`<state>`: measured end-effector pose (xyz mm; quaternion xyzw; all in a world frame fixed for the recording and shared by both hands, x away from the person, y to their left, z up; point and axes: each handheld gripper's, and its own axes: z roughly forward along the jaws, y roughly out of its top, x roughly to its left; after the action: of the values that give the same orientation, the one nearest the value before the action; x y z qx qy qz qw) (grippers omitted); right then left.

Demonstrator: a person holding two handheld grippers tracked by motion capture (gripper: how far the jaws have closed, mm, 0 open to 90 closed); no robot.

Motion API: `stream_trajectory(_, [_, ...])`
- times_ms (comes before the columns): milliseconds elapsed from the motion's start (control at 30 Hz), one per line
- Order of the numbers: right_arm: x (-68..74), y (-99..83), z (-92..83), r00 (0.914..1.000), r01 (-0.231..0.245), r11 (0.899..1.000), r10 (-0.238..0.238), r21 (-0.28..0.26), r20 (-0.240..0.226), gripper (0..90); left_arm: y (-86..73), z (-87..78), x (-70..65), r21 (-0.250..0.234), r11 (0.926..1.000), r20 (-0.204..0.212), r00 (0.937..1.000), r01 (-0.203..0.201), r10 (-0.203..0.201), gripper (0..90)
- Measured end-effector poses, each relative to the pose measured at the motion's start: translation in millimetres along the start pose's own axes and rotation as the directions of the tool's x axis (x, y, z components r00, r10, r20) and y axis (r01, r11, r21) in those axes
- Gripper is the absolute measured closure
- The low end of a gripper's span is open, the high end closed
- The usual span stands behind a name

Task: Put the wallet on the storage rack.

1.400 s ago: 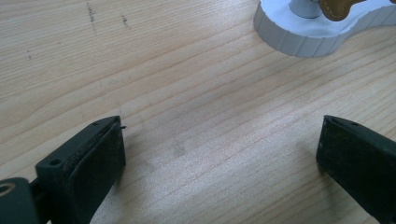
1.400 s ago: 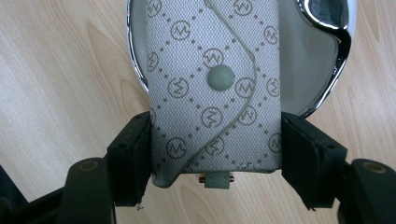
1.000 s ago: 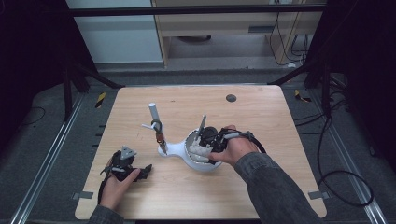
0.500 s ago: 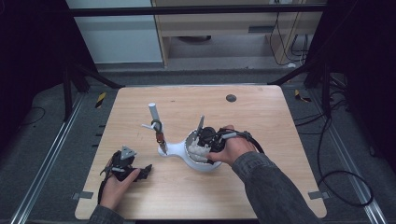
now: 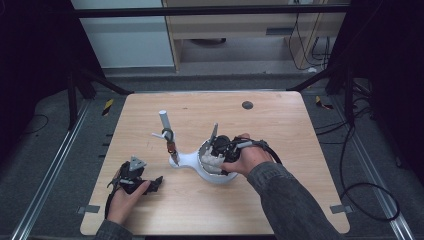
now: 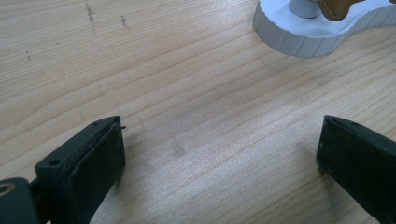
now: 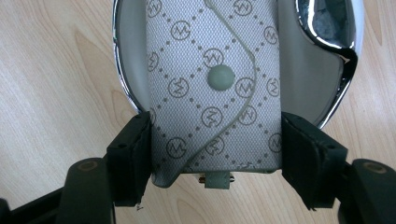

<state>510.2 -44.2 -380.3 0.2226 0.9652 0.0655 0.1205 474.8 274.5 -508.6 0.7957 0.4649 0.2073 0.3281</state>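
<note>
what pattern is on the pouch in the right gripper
Pale grey fabric pouch with dotted diamonds and circled monogram marks, plus a grey-green snap; clearest in the right gripper view.

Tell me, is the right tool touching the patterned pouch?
Touching. In the right gripper view, both jaws of the right tool press against the two sides of the patterned pouch, which lies over the white dish.

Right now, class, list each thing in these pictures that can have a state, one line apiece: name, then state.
Right gripper: shut on the key pouch.
Key pouch: flap snapped shut, lying over the white dish.
White dish: upright on the table.
Left gripper: open, holding nothing, over bare wood.
Brown strap: hanging on the stand's post.
</note>
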Motion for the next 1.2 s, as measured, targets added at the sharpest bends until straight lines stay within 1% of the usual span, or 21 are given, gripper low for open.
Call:
stream_trajectory(300, [-1.8, 3.1, 2.9, 0.9999, -0.014, 1.000, 0.014, 0.007, 0.001, 31.3, 0.0, 0.1, 0.0, 0.000, 1.0000, 0.001, 1.0000, 0.000, 0.000, 0.4])
stream_trajectory(533, [-2.2, 3.9, 3.8, 1.0000, -0.007, 1.000, 0.007, 0.004, -0.001, 31.2, 0.1, 0.1, -0.1, 0.000, 1.0000, 0.001, 1.0000, -0.001, 0.001, 0.4])
stream_trajectory(800, [-1.3, 6.0, 5.9, 0.9999, -0.014, 1.000, 0.014, 0.005, -0.007, 30.7, 0.1, 0.1, -0.1, 0.000, 1.0000, 0.001, 1.0000, -0.001, 0.001, 0.4])
stream_trajectory(867, [-2.2, 6.2, 6.1, 0.9997, -0.025, 1.000, 0.025, -0.008, -0.007, 29.1, 0.1, 0.1, -0.1, 0.000, 1.0000, 0.000, 1.0000, -0.001, 0.001, 0.4])
stream_trajectory(900, [-2.3, 6.3, 5.6, 0.9993, -0.037, 0.999, 0.037, -0.021, -0.008, 25.5, 0.1, 0.1, -0.1, 0.000, 1.0000, 0.001, 1.0000, -0.001, 0.001, 0.4])
stream_trajectory(933, [-2.7, 6.4, 5.2, 0.9989, -0.047, 0.998, 0.047, -0.030, -0.010, 19.9, 0.1, 0.1, -0.1, 0.000, 1.0000, 0.001, 1.0000, -0.001, 0.001, 0.4])
stream_trajectory(967, [-3.0, 6.6, 4.5, 0.9986, -0.051, 0.998, 0.051, -0.032, -0.012, 17.7, 0.1, 0.1, -0.1, 0.000, 1.0000, 0.001, 1.0000, -0.001, 0.001, 0.4])
stream_trajectory(1100, [-3.3, 6.1, 1.9, 0.9985, -0.054, 0.997, 0.054, -0.046, -0.013, 15.1, 0.1, 0.1, -0.2, 0.000, 1.0000, 0.001, 1.0000, 0.000, 0.000, 0.4])
stream_trajectory(1200, [-2.5, 6.1, 0.7, 0.9982, -0.059, 0.997, 0.058, -0.046, -0.015, 15.5, 0.1, 0.2, -0.2, 0.000, 1.0000, 0.000, 1.0000, 0.000, 0.000, 0.4])
